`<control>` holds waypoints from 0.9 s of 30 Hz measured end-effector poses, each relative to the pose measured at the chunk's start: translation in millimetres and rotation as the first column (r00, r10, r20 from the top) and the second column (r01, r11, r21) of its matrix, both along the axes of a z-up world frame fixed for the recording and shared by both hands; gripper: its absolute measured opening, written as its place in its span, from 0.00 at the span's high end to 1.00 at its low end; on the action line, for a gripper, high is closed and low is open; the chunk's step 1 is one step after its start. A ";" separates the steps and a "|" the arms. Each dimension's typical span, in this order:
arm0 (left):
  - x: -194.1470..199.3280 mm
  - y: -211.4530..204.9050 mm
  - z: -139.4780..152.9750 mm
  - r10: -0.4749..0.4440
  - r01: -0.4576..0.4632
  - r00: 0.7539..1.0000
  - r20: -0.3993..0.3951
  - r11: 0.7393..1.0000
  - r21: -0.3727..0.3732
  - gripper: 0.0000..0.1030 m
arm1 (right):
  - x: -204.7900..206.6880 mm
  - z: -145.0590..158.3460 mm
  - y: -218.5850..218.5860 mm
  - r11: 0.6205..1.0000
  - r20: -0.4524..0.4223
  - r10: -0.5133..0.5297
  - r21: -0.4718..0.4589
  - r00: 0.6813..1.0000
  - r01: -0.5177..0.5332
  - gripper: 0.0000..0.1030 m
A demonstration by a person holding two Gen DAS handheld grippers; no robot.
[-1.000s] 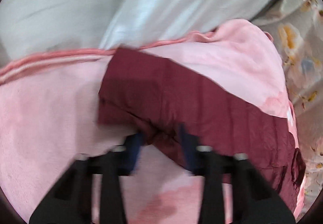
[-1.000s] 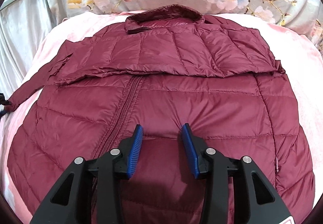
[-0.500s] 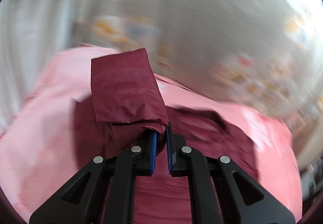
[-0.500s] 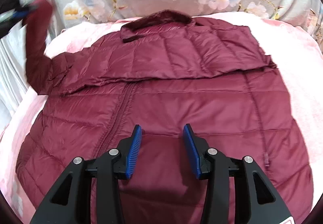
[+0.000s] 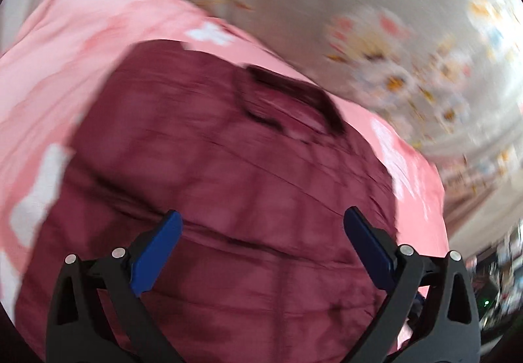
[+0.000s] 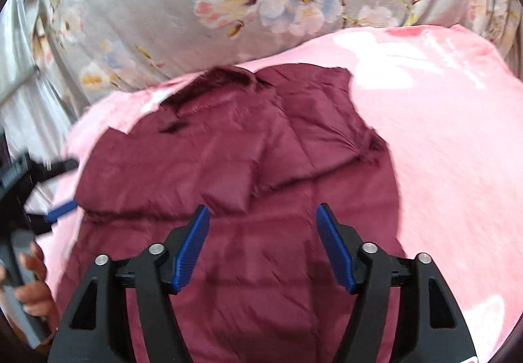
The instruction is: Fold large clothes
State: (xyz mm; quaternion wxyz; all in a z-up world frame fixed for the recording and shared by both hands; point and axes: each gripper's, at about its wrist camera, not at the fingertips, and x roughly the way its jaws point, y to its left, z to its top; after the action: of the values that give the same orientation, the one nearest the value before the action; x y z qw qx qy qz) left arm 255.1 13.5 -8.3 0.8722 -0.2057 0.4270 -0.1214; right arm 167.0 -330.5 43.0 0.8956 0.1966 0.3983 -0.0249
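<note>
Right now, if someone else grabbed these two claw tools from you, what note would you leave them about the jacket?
Left claw: open, jaws have just been opening, nothing between them; it hovers over the jacket.
Right claw: open, jaws have just been opening wider, empty, above the jacket's lower half.
Jacket: maroon puffer, lying on the pink blanket, collar toward the floral bedding.
Done: both sleeves folded in across the chest, the second one just let go by the left claw.
Left: probably fold the body bottom to collar, then smooth it.
</note>
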 end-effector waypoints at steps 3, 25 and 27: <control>12.8 54.6 -6.6 0.114 -0.116 0.992 -0.052 0.992 -0.042 0.06 | 25.3 -5.1 4.6 0.999 -0.016 0.017 0.031 1.000 -0.017 0.34; 65.8 87.9 -11.9 0.171 -0.192 0.975 -0.140 0.969 -0.155 0.12 | 89.1 48.4 -6.8 0.989 0.062 0.003 -0.146 0.998 0.006 0.97; 77.4 77.9 -12.3 0.185 -0.197 0.974 -0.128 0.976 -0.088 0.12 | 90.2 25.1 -10.5 0.990 0.015 0.002 -0.139 1.000 0.000 0.97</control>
State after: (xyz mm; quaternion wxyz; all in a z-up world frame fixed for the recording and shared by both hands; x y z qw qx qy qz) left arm 332.4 91.3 -20.6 0.8414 -0.2963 0.4496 -0.0458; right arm 257.1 -341.0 68.0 0.9101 0.1335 0.3891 -0.0506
